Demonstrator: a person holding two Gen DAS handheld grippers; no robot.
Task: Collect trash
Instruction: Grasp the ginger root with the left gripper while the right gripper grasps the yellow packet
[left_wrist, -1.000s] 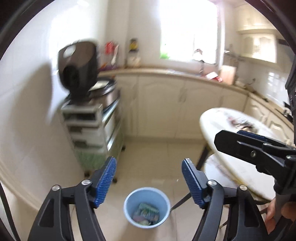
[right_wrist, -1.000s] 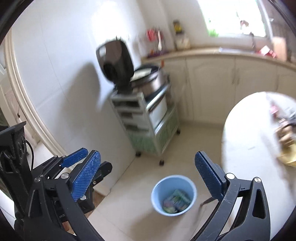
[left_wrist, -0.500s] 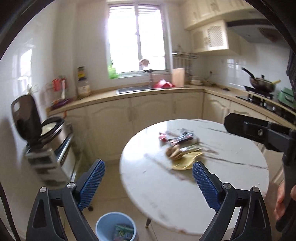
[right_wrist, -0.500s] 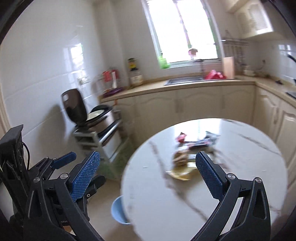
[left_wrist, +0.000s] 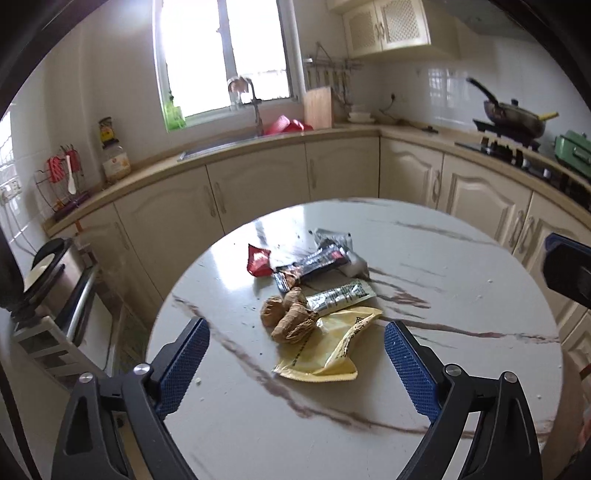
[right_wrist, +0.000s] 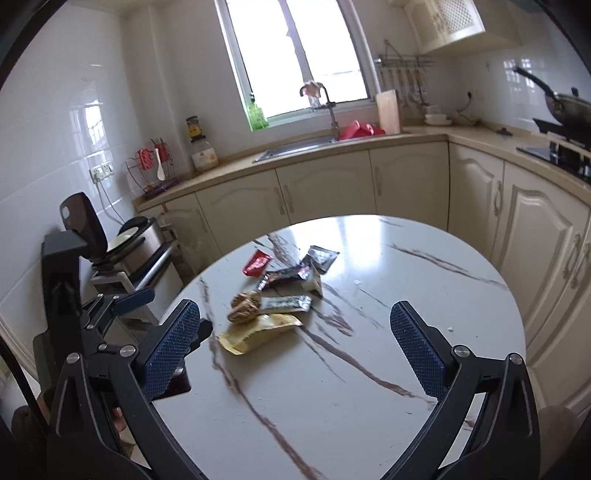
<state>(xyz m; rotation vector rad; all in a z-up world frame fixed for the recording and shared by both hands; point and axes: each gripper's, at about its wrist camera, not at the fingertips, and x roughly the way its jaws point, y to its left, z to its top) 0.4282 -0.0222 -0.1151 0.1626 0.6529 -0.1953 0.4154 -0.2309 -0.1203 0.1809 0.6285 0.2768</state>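
A heap of trash lies mid-table on the round white marble table (left_wrist: 461, 295): a yellow wrapper (left_wrist: 325, 349), crumpled brown paper balls (left_wrist: 288, 317), a silver-green wrapper (left_wrist: 341, 295), a dark bar wrapper (left_wrist: 314, 264), a red packet (left_wrist: 258, 260) and a silver packet (left_wrist: 338, 238). The heap also shows in the right wrist view, with the yellow wrapper (right_wrist: 258, 330) nearest. My left gripper (left_wrist: 297, 363) is open and empty, just short of the yellow wrapper. My right gripper (right_wrist: 295, 345) is open and empty, above the table short of the heap.
Cream cabinets (left_wrist: 258, 188) and a counter with a sink (right_wrist: 295, 147) run behind the table. A stove with a pan (left_wrist: 513, 118) is at the right. A rice cooker on a trolley (right_wrist: 136, 243) stands at the left. The left gripper body (right_wrist: 74, 295) shows beside the right one.
Both views have swung up from the blue bin on the floor to the table top. The trash heap is now centred and closer. Both grippers stayed open.
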